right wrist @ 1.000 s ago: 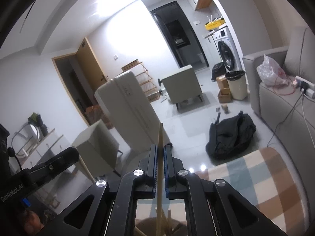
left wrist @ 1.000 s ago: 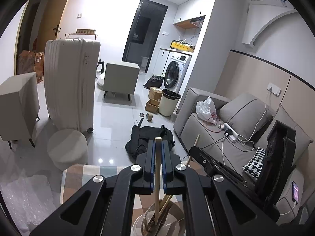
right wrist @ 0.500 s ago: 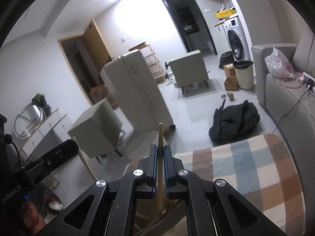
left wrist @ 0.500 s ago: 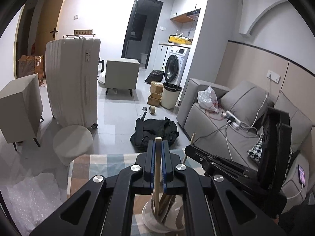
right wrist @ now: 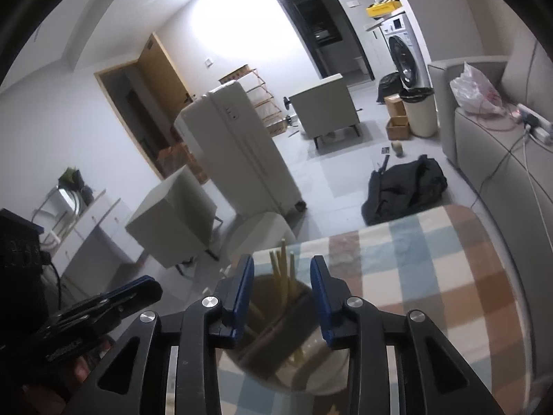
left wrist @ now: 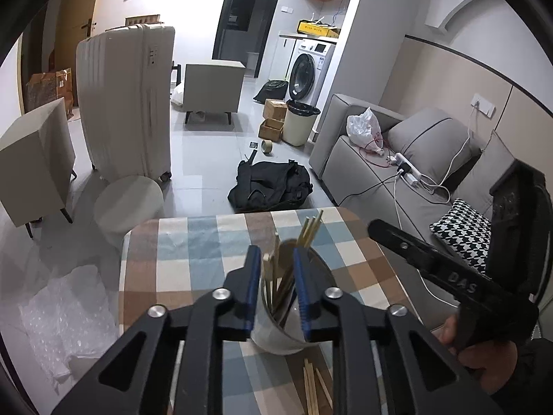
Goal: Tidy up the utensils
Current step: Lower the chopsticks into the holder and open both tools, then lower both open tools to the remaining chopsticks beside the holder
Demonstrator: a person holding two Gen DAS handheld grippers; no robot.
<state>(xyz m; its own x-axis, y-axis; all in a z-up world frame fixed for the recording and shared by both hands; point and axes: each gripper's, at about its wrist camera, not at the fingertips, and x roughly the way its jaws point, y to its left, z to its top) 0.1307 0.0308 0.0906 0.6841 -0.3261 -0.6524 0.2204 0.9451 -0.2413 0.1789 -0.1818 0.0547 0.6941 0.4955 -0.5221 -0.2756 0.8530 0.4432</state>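
Both grippers hover over the utensil cup, fingers apart and empty.

In the cup [left wrist: 287, 314] on the checked counter [left wrist: 193, 259], wooden chopsticks [left wrist: 311, 230] stand on end, tips up; left gripper [left wrist: 276, 287] and right gripper [right wrist: 281, 294] straddle it; loose chopsticks [left wrist: 312, 385] lie beside it.

2 cameras, 1 on each gripper, both looking down at the same cup from close up.

The left wrist camera looks forward between its fingers [left wrist: 274, 288] and down at the cup [left wrist: 292, 314] of sticks on the checked table [left wrist: 193, 259]; the couch [left wrist: 397, 180] is on its right. The right wrist camera is very near too, tipped to one side, so the cup [right wrist: 290, 339] looks blurry. Both views share the cup, the table, the white suitcase [left wrist: 128, 103], the black bag [left wrist: 273, 186] on the floor and the washing machine [left wrist: 311, 69]. Each camera also sees the other gripper at its edge.
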